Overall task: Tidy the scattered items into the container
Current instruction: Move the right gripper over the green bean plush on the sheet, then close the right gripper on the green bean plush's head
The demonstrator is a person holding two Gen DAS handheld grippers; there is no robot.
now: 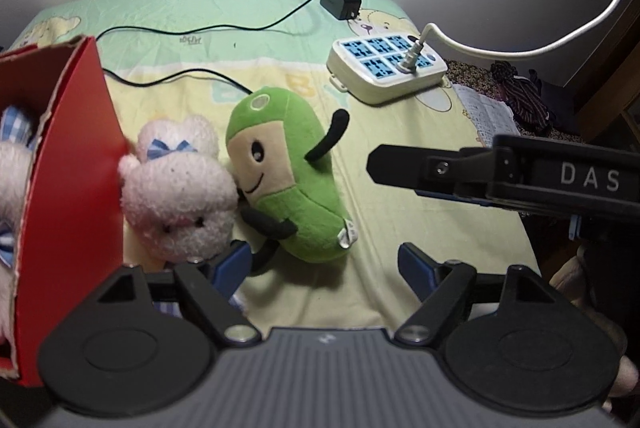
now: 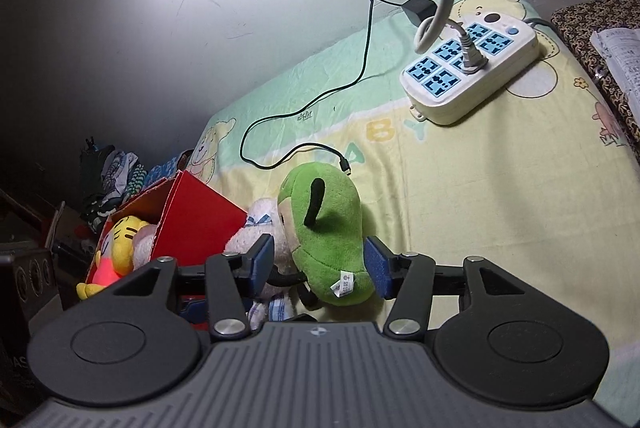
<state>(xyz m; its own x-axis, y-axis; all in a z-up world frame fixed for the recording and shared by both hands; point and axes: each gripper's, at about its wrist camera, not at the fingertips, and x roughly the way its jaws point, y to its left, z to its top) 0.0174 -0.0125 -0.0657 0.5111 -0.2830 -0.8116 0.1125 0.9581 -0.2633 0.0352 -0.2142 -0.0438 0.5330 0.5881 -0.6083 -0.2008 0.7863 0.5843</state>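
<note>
A green bean plush (image 1: pixel 288 180) lies on the bed sheet (image 1: pixel 420 220), its face against a pink fluffy plush (image 1: pixel 180 188) with a blue checked bow. The pink plush leans on the red cardboard box (image 1: pixel 68 168), which holds another pink plush and a yellow plush (image 2: pixel 120 240). My left gripper (image 1: pixel 324 264) is open just short of the two toys, its left finger beside the pink plush. My right gripper (image 2: pixel 319 262) is open too. In its own view the green plush (image 2: pixel 328 232) sits between its pads. In the left wrist view the right gripper (image 1: pixel 380 166) hangs to the right of the plush, apart from it.
A white power strip (image 1: pixel 386 68) with a plugged white cable lies at the far right of the bed. A black charger (image 1: pixel 340 2) trails its thin cable (image 1: pixel 172 28) across the sheet behind the toys. Patterned cloth and papers (image 2: pixel 616 56) border the bed's right edge.
</note>
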